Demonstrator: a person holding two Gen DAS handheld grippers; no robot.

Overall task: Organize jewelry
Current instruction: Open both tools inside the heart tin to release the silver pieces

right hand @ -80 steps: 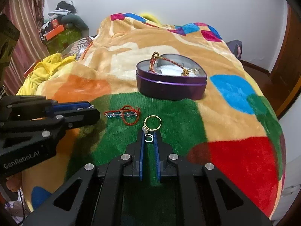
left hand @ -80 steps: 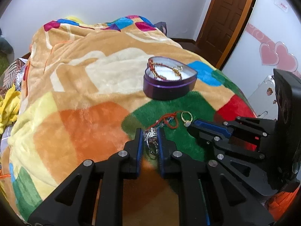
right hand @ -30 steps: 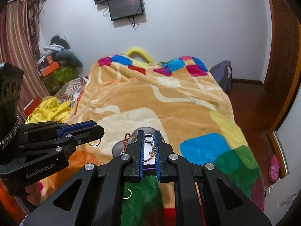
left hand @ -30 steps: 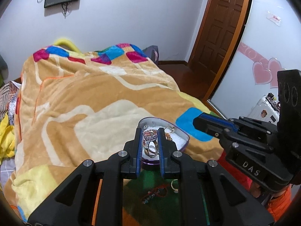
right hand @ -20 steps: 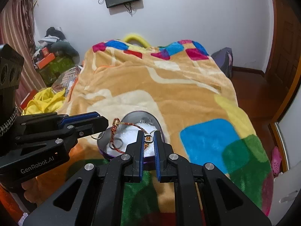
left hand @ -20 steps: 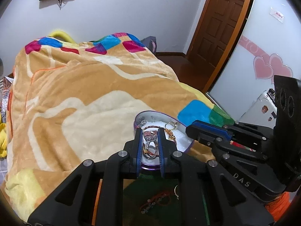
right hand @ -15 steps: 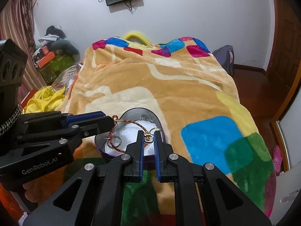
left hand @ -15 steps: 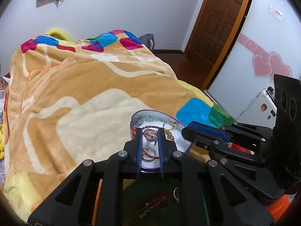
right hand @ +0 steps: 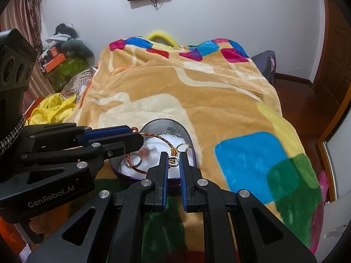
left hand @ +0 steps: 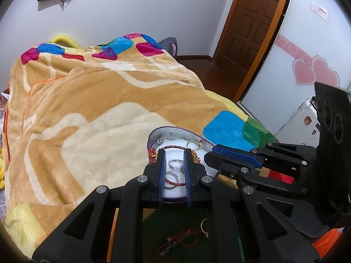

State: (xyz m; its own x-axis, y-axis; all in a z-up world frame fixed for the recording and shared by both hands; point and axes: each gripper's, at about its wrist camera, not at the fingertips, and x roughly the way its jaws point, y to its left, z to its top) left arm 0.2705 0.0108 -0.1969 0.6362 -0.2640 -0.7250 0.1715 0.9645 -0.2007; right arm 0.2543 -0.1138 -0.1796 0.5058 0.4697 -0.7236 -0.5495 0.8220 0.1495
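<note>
Left gripper (left hand: 174, 164) jaws pinch silver ring (left hand: 175, 164); right gripper (right hand: 173, 161) jaws clamp small charm (right hand: 173, 161), above heart-shaped box (right hand: 131, 172). Early release risks missing.

The right gripper (right hand: 173, 161), jaws pinched on a small ring (right hand: 173, 161), hangs over the purple heart-shaped tin (right hand: 153, 176) on the bed's blanket (right hand: 197, 92).
</note>
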